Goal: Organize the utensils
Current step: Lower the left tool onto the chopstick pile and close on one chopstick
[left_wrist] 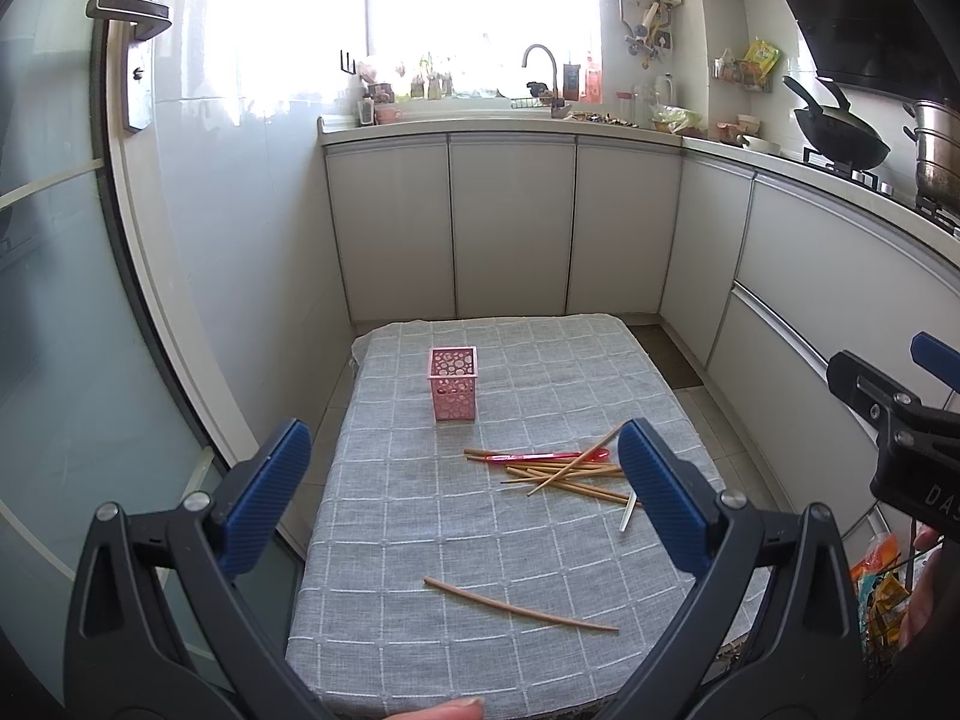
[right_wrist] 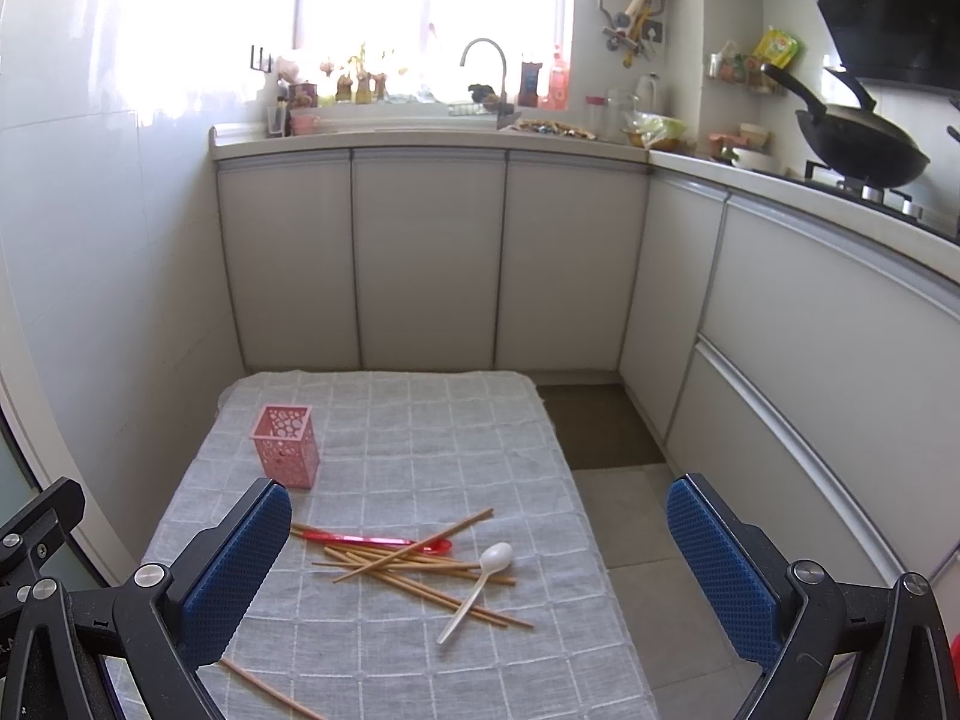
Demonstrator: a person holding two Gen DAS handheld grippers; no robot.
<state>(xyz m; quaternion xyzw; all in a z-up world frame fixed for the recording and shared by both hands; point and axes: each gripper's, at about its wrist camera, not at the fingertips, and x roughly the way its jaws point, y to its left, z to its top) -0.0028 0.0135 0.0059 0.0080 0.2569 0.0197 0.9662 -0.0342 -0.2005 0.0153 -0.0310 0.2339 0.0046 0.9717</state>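
A pink perforated holder (left_wrist: 453, 384) (right_wrist: 286, 447) stands upright on the far left of the grey checked tablecloth (left_wrist: 420, 528) (right_wrist: 420, 432). A pile of wooden chopsticks (left_wrist: 564, 474) (right_wrist: 414, 567) lies mid-table with a red plastic spoon (left_wrist: 540, 456) (right_wrist: 372, 540) across it and a white spoon (right_wrist: 477, 585) (left_wrist: 628, 513) on its right. One lone chopstick (left_wrist: 516, 605) (right_wrist: 270, 690) lies nearer the front. My left gripper (left_wrist: 465, 480) hangs open above the table, holding nothing. My right gripper (right_wrist: 480, 534) is open too, above the pile and the table's right edge.
White kitchen cabinets (left_wrist: 510, 228) wrap the far and right sides. A sink tap (left_wrist: 540, 60) sits under the window, a wok (right_wrist: 858, 144) on the stove at right. A glass door (left_wrist: 54, 300) stands left. Tiled floor (right_wrist: 648, 570) lies right of the table.
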